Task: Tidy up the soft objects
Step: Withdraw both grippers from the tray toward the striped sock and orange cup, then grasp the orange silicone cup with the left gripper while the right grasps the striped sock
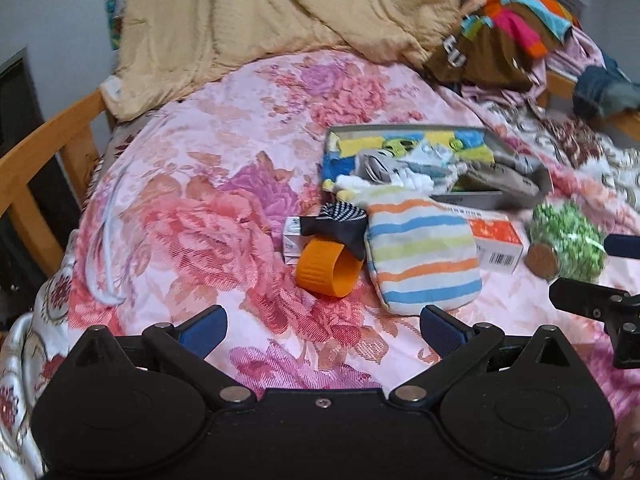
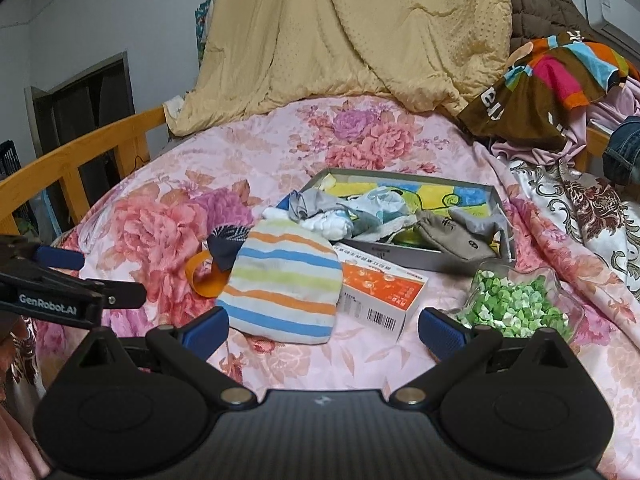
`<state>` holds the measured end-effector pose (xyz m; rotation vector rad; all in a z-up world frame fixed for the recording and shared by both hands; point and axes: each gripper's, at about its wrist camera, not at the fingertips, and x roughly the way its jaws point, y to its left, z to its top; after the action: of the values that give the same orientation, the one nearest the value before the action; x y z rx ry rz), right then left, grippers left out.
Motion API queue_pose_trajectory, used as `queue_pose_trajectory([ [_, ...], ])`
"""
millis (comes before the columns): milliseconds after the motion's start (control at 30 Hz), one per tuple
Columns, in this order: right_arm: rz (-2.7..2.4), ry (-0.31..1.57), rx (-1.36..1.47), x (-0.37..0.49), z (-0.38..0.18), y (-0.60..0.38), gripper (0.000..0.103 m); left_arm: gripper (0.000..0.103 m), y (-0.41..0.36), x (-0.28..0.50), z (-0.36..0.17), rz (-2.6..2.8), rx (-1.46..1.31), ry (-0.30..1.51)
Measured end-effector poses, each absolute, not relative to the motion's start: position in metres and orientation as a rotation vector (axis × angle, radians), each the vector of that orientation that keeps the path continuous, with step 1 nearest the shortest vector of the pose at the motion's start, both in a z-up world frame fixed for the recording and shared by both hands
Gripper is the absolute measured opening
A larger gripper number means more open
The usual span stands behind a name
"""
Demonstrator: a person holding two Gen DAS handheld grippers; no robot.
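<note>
A striped cloth pouch (image 1: 420, 256) lies on the floral bedspread, also in the right wrist view (image 2: 284, 284). Behind it a shallow grey box (image 1: 516, 196) holds socks and small pouches (image 2: 460, 236). A dark bow (image 1: 340, 228) and an orange ring (image 1: 328, 268) lie left of the striped pouch. My left gripper (image 1: 322, 330) is open and empty, just short of the pouch. My right gripper (image 2: 322, 330) is open and empty, in front of the pouch and an orange-and-white carton (image 2: 380, 296).
A clear jar of green paper stars (image 2: 512, 308) lies at the right. A beige quilt (image 2: 352, 40) and piled clothes (image 2: 552, 80) sit at the back. A wooden bed rail (image 2: 80, 160) runs along the left. A small white carton (image 1: 292, 236) lies by the ring.
</note>
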<state>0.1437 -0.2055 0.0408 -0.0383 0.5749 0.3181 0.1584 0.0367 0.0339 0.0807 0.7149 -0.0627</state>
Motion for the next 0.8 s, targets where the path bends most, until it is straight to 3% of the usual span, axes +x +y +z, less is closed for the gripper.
queue_pose_trajectory([
  [800, 0.458, 0.723, -0.069, 0.232, 0.014, -0.176, 0.103, 0.099, 0.013, 0.187, -0.017, -0.243, 0.658, 0.536],
])
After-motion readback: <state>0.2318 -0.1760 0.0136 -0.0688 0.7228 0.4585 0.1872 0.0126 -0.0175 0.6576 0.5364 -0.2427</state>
